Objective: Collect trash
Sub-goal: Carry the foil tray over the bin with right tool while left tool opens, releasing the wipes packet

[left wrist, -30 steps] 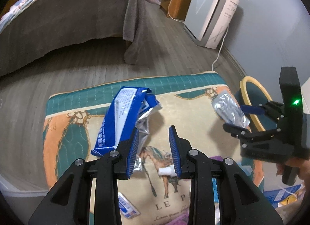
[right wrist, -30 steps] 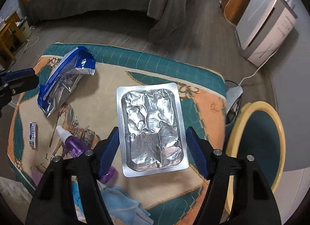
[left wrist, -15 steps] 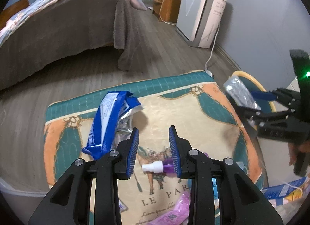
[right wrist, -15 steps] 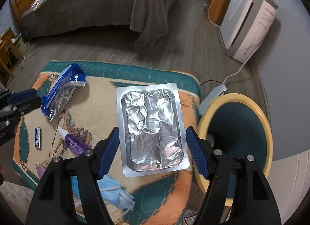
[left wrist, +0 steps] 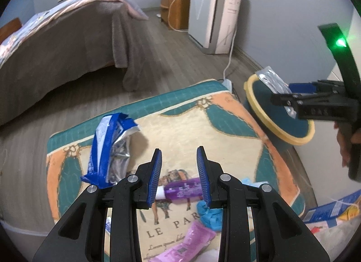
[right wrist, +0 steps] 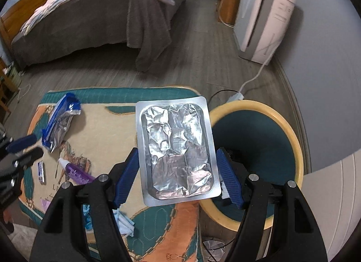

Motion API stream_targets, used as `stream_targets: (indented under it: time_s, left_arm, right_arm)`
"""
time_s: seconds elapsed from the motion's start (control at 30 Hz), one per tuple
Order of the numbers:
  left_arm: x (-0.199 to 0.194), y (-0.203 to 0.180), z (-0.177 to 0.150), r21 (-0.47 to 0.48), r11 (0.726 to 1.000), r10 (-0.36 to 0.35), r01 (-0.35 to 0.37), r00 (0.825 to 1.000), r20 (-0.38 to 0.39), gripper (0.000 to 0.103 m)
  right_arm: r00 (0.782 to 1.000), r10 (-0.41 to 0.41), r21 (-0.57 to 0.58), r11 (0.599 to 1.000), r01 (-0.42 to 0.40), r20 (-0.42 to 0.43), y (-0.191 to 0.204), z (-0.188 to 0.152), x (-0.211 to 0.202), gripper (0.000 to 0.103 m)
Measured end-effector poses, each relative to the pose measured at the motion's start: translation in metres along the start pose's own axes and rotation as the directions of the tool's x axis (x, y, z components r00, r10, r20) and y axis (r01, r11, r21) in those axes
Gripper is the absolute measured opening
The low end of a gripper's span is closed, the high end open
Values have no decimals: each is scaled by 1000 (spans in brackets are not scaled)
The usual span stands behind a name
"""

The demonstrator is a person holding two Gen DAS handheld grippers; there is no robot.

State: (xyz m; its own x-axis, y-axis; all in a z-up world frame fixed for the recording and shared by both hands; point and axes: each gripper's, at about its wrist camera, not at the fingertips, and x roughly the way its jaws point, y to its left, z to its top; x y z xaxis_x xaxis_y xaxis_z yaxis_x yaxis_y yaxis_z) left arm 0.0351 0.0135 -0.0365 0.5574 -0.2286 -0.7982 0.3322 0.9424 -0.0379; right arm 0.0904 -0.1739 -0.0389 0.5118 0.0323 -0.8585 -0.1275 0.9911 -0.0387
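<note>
Right hand-held gripper [right wrist: 177, 177] is clamped on a flat rectangular silver foil blister tray [right wrist: 177, 157], held partly over the yellow rim of the round dark-teal trash bin [right wrist: 291, 131] beside the right edge of the patterned cloth-covered counter [right wrist: 101, 126]. Left hand-held gripper [left wrist: 179, 175] has its blue pads a little apart with nothing between them, above a purple plastic bottle [left wrist: 182, 191]. A torn blue and silver wrapper [left wrist: 110, 147] lies near the counter's far left corner.

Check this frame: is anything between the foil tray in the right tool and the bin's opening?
Nothing visible does. The foil tray, clamped in the right tool, overlaps the yellow rim of the bin, whose mouth is uncovered; only some dark trash lies inside.
</note>
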Motion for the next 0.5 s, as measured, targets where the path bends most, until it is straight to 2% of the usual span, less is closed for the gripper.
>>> stream_targets:
  time_s: [0.23,0.37,0.5]
  left_arm:
    - [-7,-19,6,22,1000,6,-6,1000,19,32]
    - [-2,-35,8,7,1000,-23,23,1000,8,32]
    - [6,-60,11,35,998,-55,55,998,-11,32]
  right_arm:
    - [1000,-10,98,995,10,0,-27,-2,-1,68]
    - [1000,-15,126,992,15,1,-41,-6,-1,68]
    - [999,-32,175,984,34,-12,-60,-14,2,68]
